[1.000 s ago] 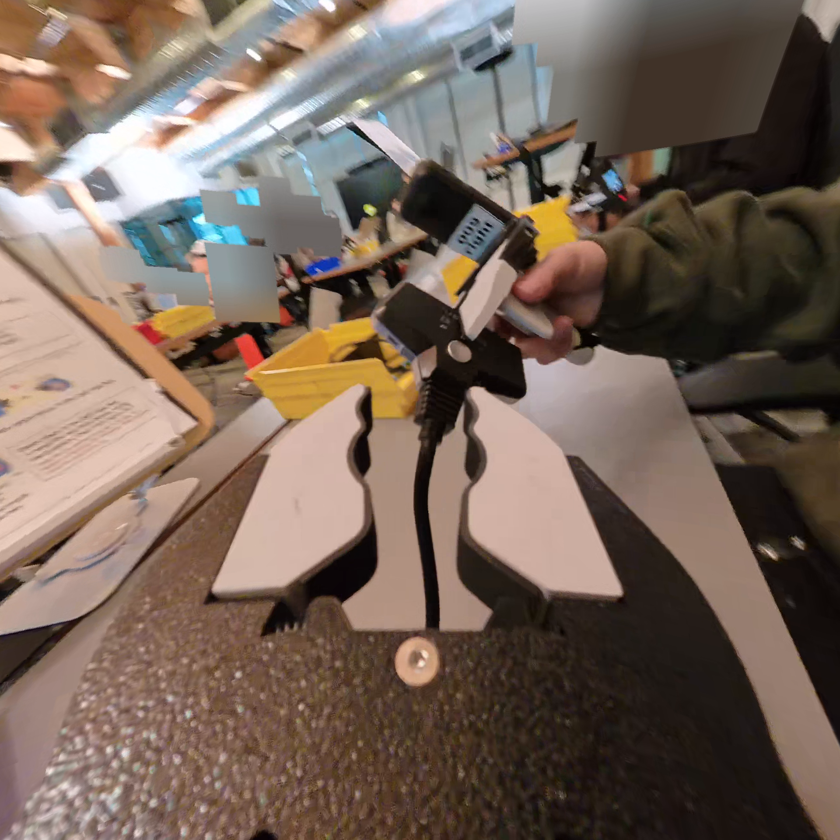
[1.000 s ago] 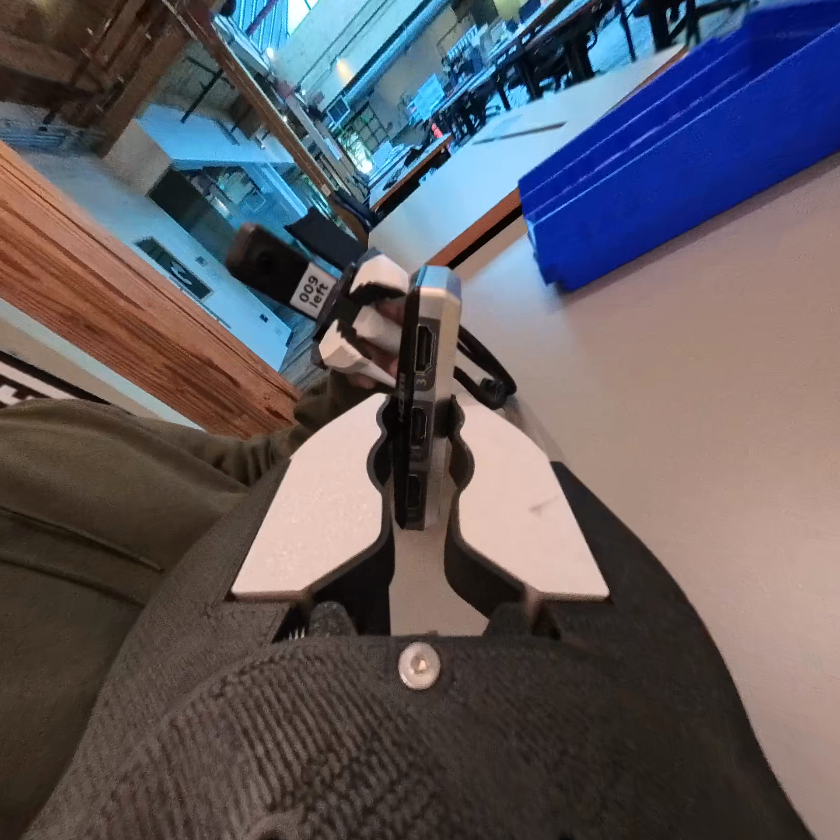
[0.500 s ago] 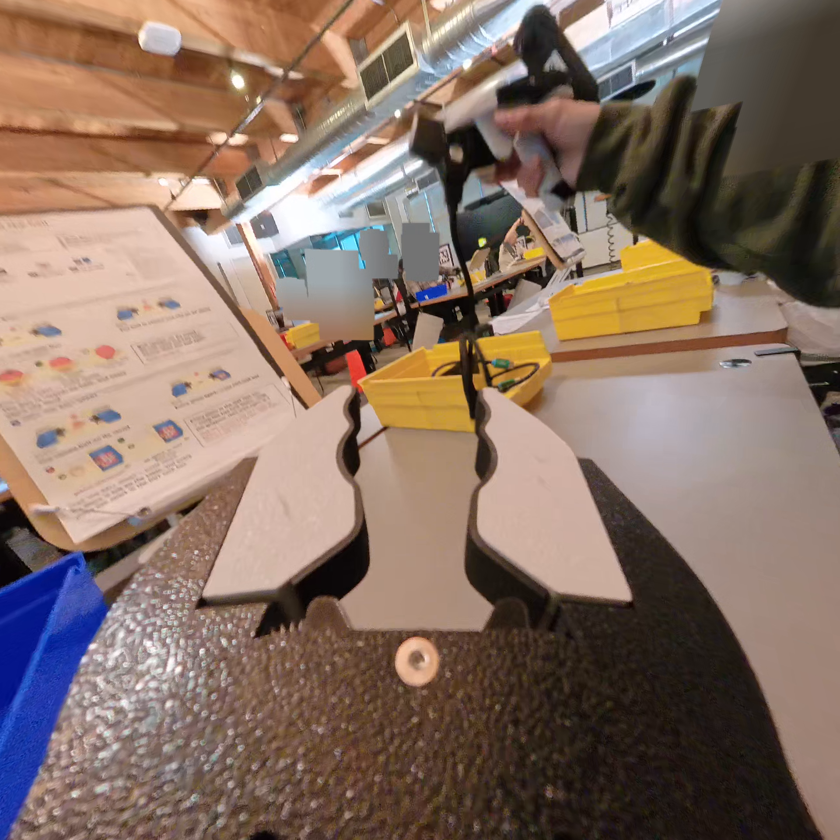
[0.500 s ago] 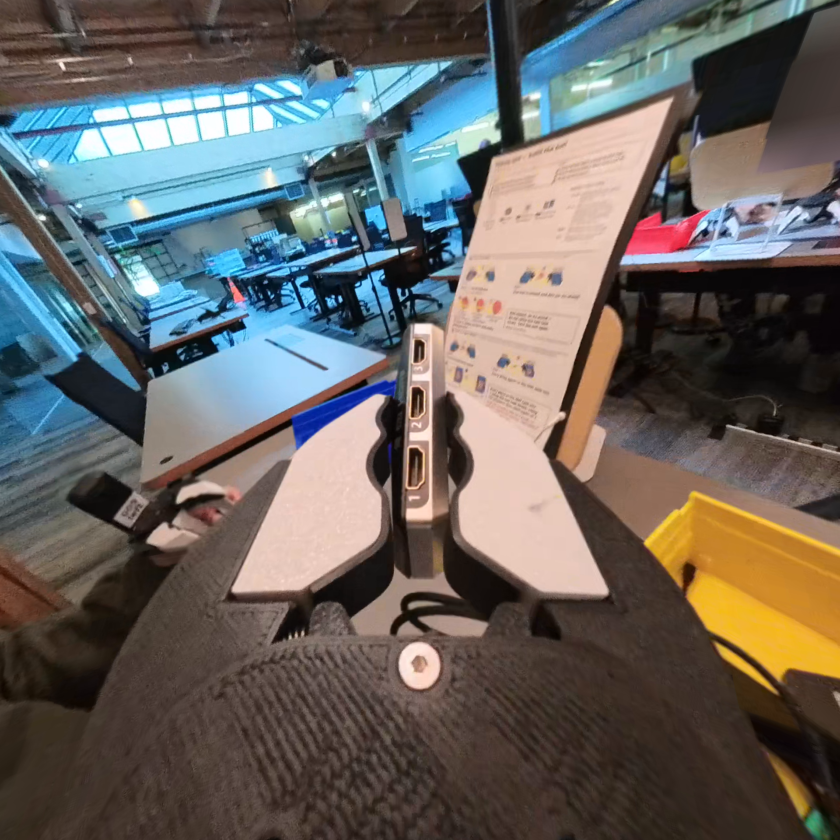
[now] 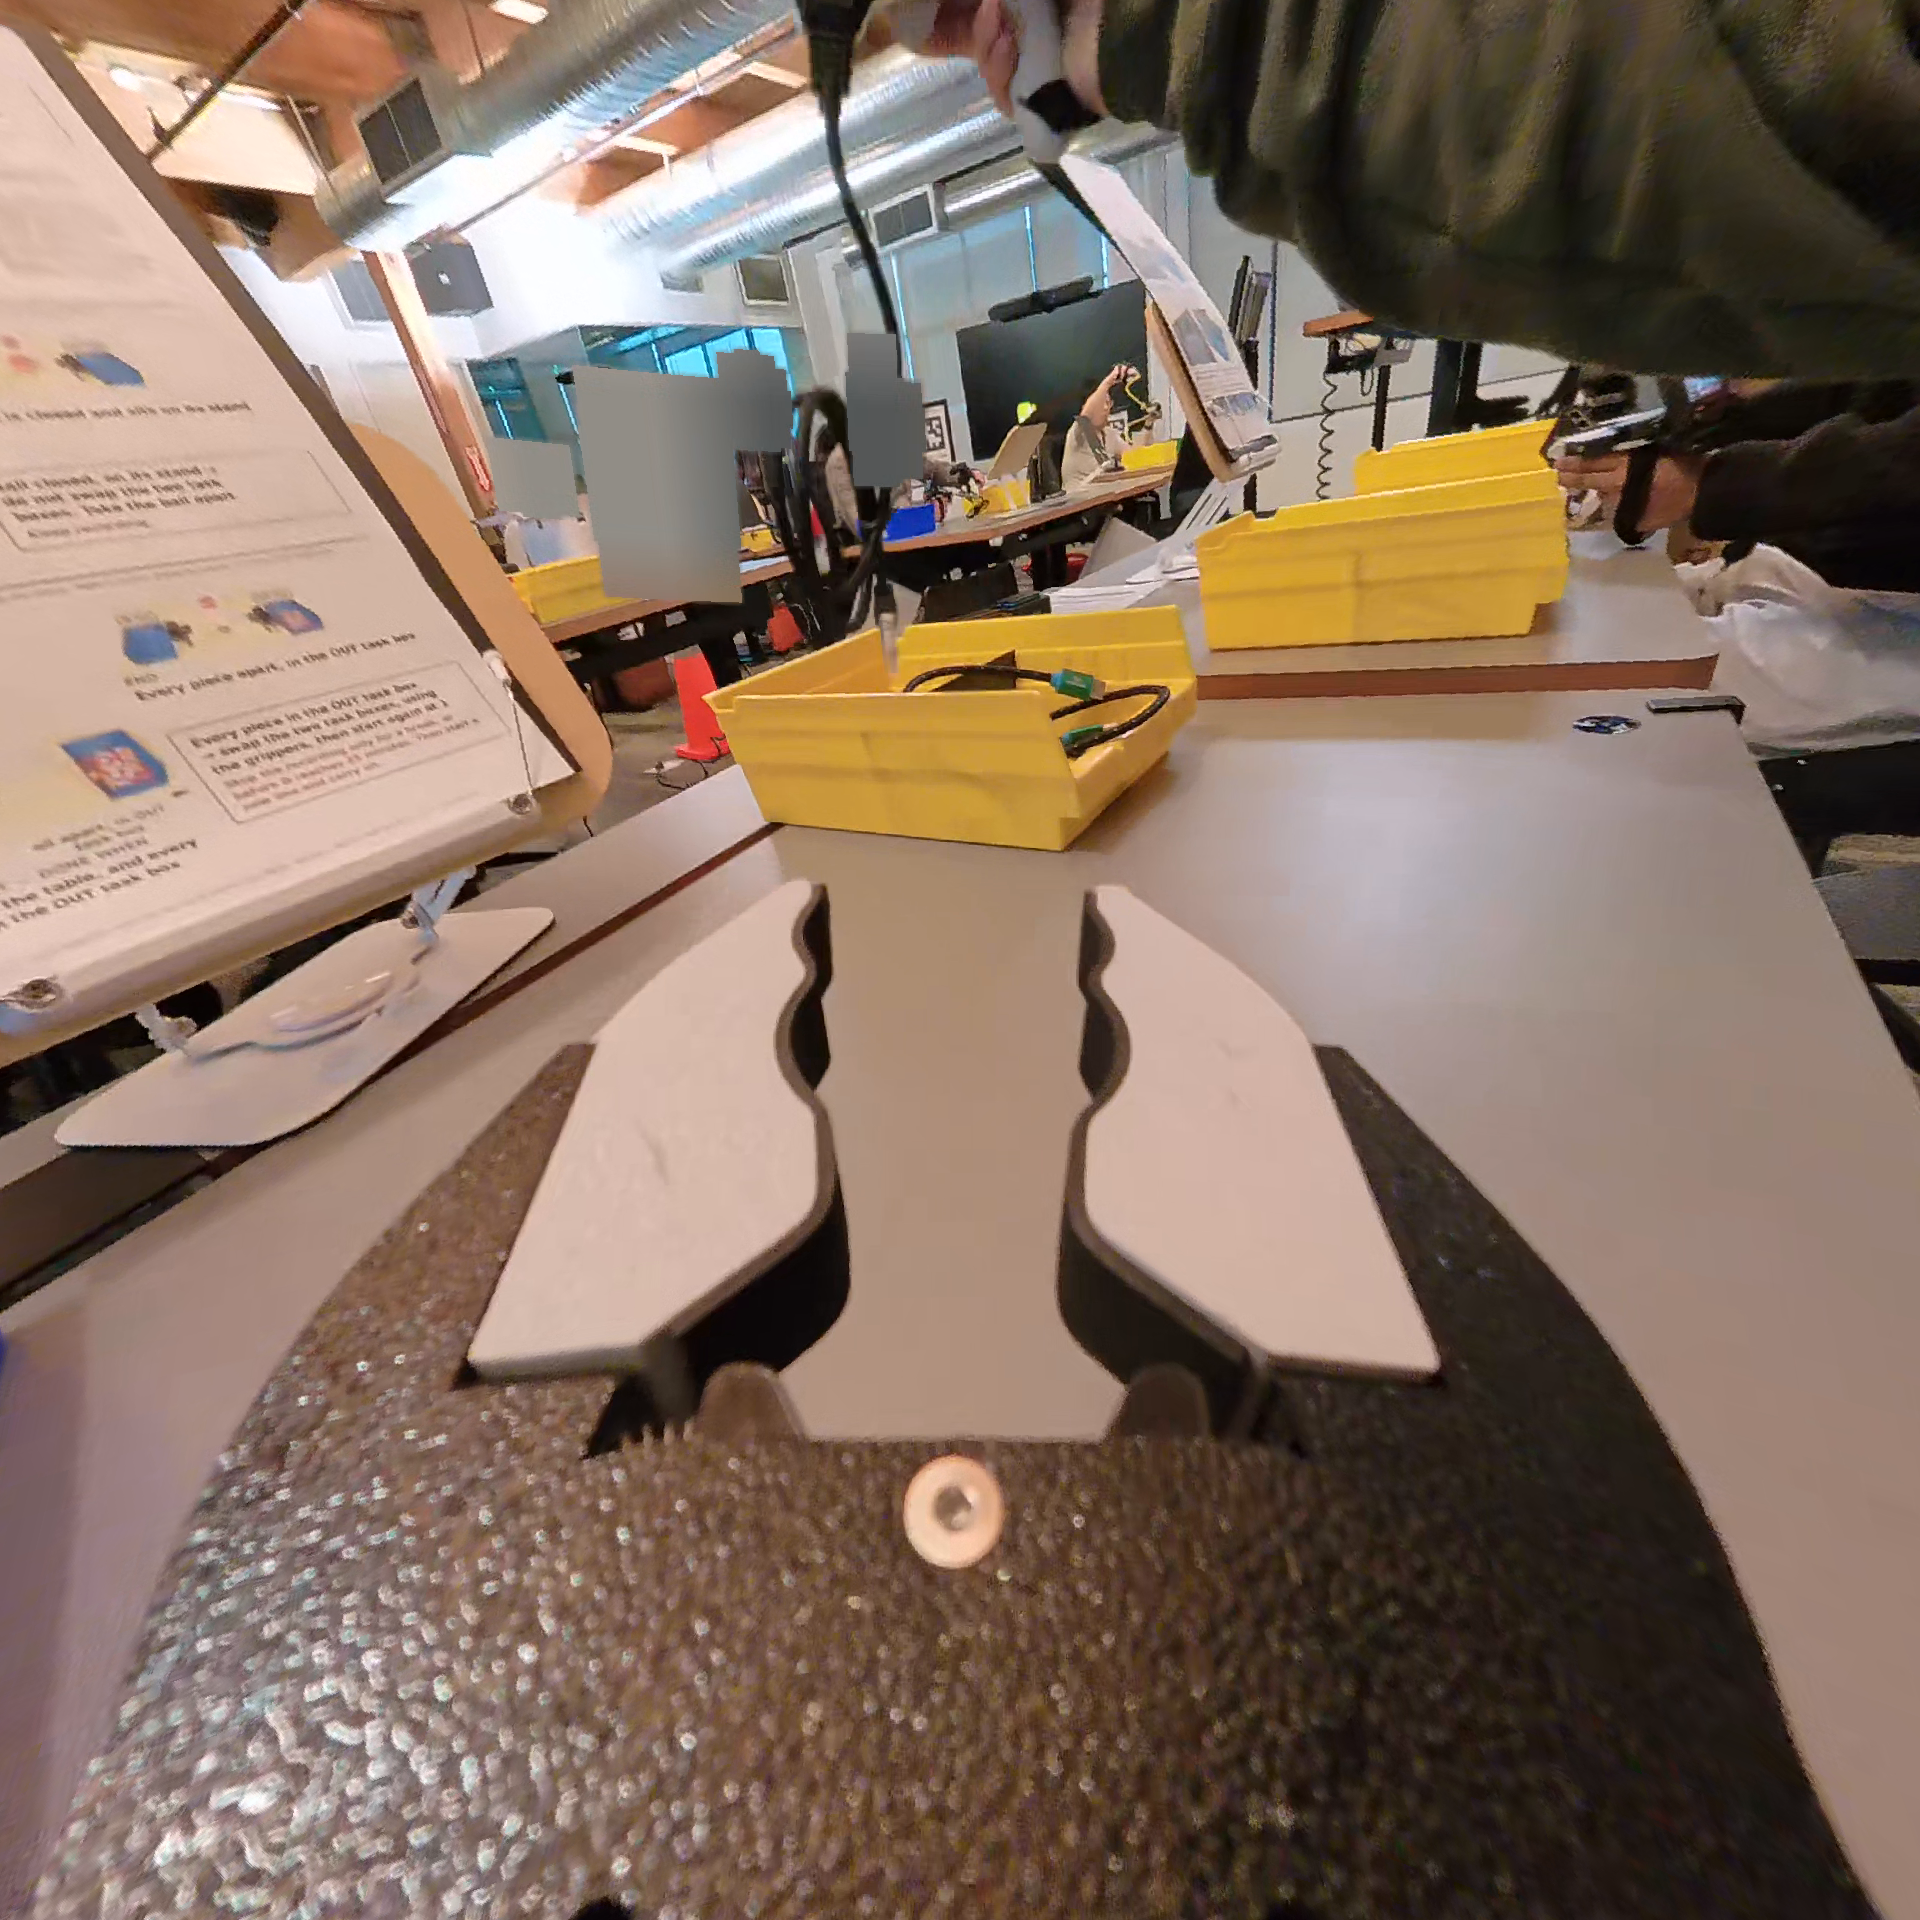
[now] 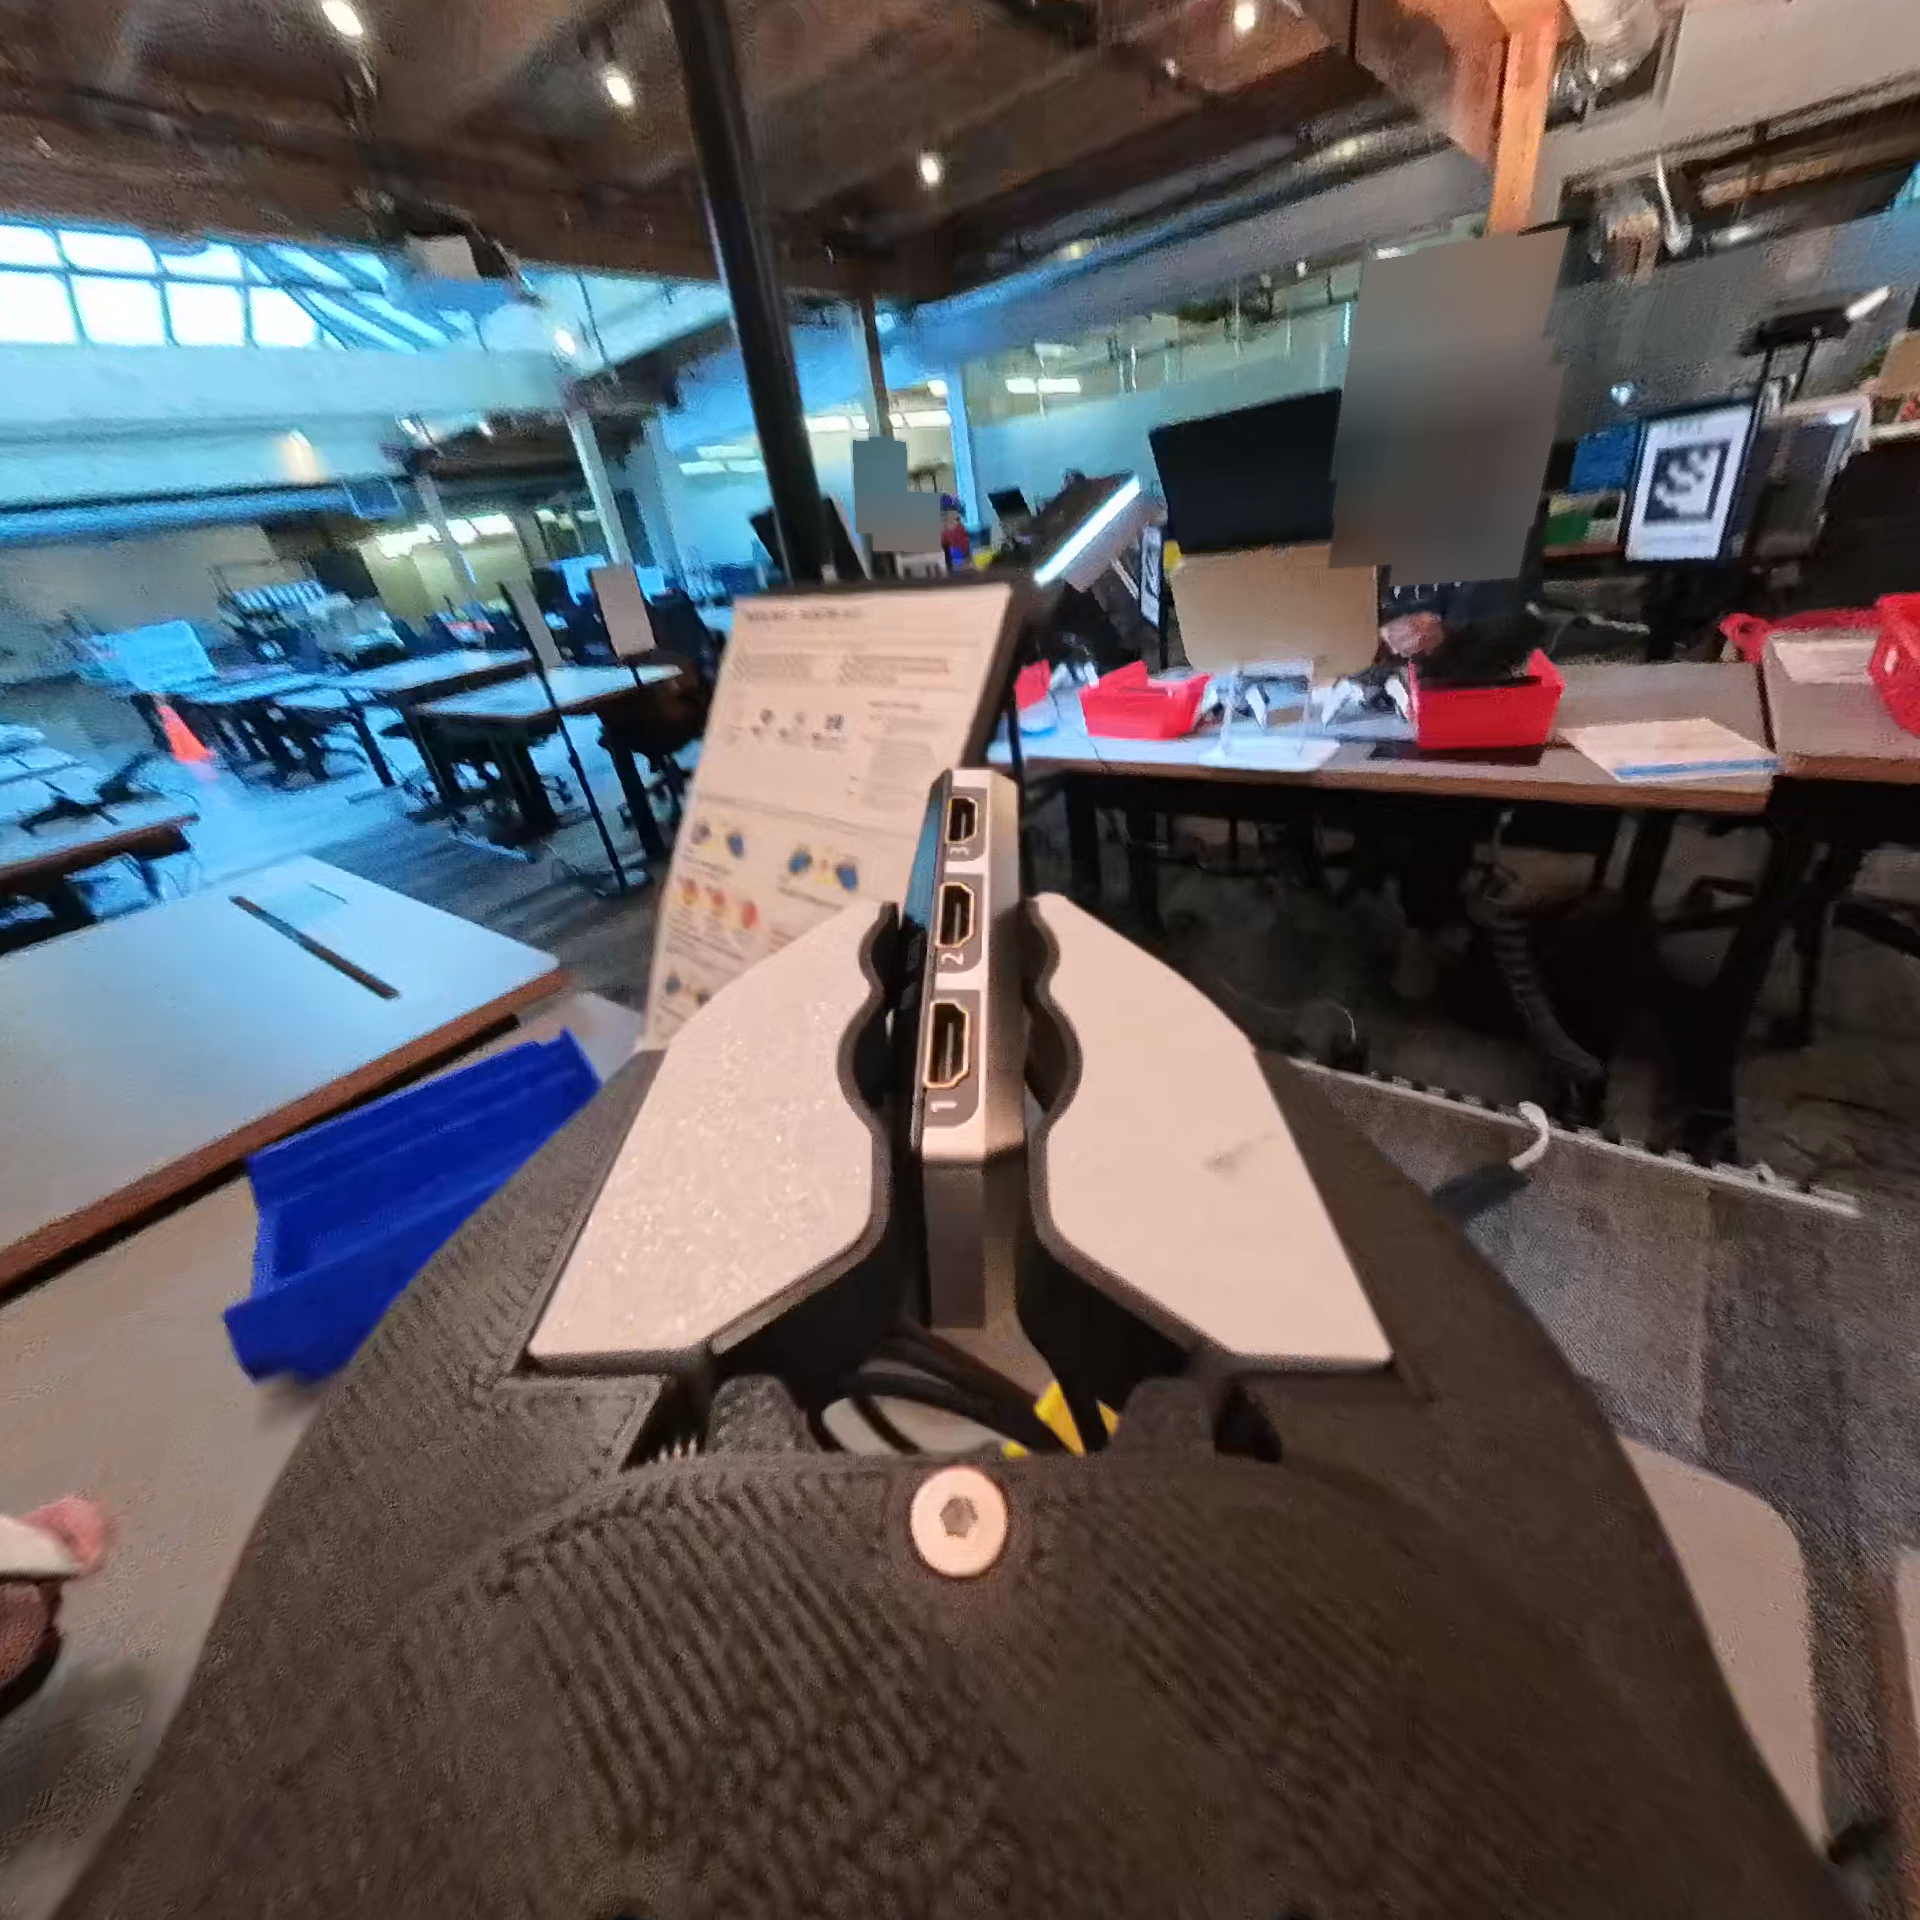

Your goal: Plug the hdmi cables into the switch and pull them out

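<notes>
My right gripper (image 6: pixel 961 920) is shut on the silver HDMI switch (image 6: pixel 971 1132) and holds it on edge, its three ports facing me and all empty. A black cable runs under the switch between the fingers. In the left wrist view this black cable (image 5: pixel 854 218) hangs from the raised right hand (image 5: pixel 982 52) at the top edge, and its metal plug dangles just above the yellow bin (image 5: pixel 935 769). My left gripper (image 5: pixel 951 920) is open and empty, low over the grey table (image 5: pixel 1455 935), well short of the bin.
The yellow bin holds coiled black cables with green plugs. An instruction board (image 5: pixel 208 520) on a stand is at the left. A blue bin (image 6: pixel 395 1174) sits at the table's left end. More yellow bins (image 5: pixel 1382 561) stand on the table behind.
My left gripper let go of the cable, opened wider and dropped back low over the table. My right gripper swung up and around with the switch, the cable now hanging from it.
</notes>
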A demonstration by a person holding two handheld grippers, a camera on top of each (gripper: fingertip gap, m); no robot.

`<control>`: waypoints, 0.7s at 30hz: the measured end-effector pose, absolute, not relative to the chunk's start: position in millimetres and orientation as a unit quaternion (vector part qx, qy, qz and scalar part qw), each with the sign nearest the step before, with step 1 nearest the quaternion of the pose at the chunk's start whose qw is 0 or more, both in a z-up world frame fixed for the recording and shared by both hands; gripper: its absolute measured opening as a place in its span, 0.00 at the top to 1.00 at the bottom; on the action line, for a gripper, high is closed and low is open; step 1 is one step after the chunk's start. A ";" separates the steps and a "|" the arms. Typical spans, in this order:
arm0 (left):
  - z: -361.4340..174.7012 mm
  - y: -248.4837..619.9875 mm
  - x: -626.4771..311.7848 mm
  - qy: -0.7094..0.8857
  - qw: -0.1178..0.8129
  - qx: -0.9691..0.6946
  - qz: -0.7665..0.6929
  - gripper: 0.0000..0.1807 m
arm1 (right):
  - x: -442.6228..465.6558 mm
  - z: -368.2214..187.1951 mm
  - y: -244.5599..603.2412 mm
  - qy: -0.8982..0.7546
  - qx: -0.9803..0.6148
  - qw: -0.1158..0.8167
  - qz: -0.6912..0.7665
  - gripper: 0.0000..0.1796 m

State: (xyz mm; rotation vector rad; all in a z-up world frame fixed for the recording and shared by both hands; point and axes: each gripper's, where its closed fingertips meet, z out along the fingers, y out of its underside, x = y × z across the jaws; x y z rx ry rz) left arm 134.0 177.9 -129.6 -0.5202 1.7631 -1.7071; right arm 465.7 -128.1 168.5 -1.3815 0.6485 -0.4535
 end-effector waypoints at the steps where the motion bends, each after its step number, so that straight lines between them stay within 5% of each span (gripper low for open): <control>1: -132.1 176.4 134.8 0.671 0.309 -0.198 -0.645 0.75 | 474.4 148.9 -126.8 0.304 -0.644 0.674 -0.196 0.87; 8: -146.0 165.0 133.7 0.700 0.297 -0.183 -0.624 0.75 | 504.9 0.3 -114.7 0.325 -0.763 0.525 -0.193 0.88; 15: -153.4 163.2 134.1 0.703 0.282 -0.187 -0.626 0.76 | 520.1 -93.0 -109.1 0.192 -0.890 0.265 -0.318 0.88; 21: -156.2 160.9 132.8 0.704 0.265 -0.188 -0.632 0.77 | 520.7 -152.9 -77.2 0.129 -0.938 0.179 -0.269 0.88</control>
